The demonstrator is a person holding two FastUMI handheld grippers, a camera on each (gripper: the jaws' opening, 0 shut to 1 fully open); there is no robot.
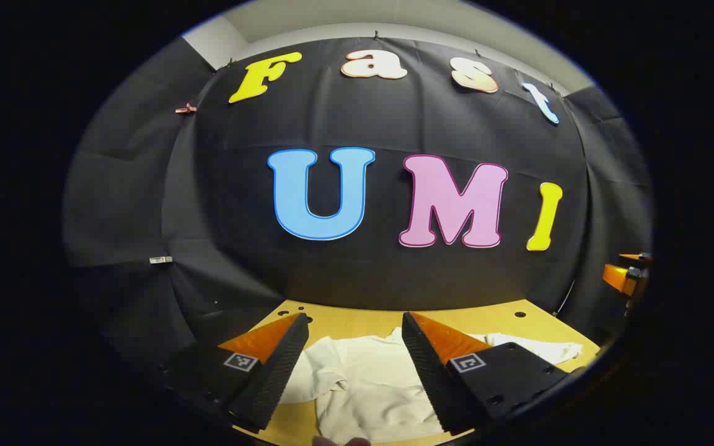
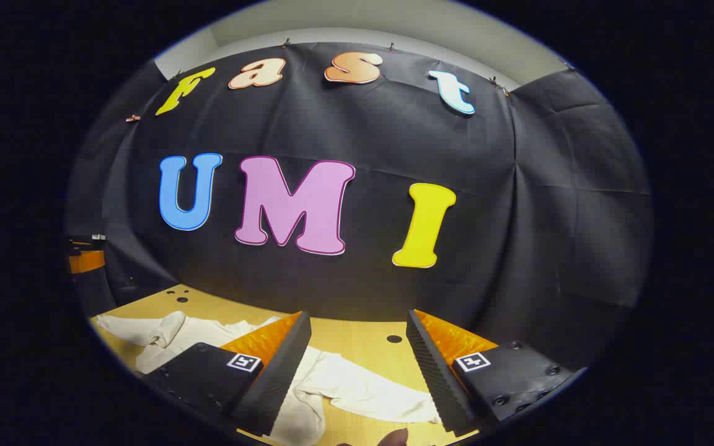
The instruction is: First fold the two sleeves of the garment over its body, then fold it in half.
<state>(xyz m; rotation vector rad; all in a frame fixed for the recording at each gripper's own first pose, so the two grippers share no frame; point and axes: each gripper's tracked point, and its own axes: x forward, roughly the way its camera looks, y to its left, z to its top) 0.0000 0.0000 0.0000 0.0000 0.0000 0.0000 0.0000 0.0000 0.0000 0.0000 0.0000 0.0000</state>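
A cream-white garment (image 1: 363, 384) lies spread on the wooden table (image 1: 357, 322), its body under my left gripper (image 1: 352, 322), which hangs open above it with nothing between the fingers. One sleeve (image 1: 543, 348) reaches out to the right in the left gripper view. In the right gripper view the garment (image 2: 344, 384) stretches from the left to below my right gripper (image 2: 357, 319), also open and empty above the cloth. Its other sleeve (image 2: 140, 328) lies bunched at the far left. The right gripper (image 1: 626, 275) also shows at the right edge of the left gripper view.
The table (image 2: 357, 337) has small round holes (image 2: 394, 339) near its back edge, where the black cloth wall rises close behind. A fingertip (image 2: 394, 438) shows at the bottom of the right gripper view. The left gripper (image 2: 84, 257) peeks in at that view's left edge.
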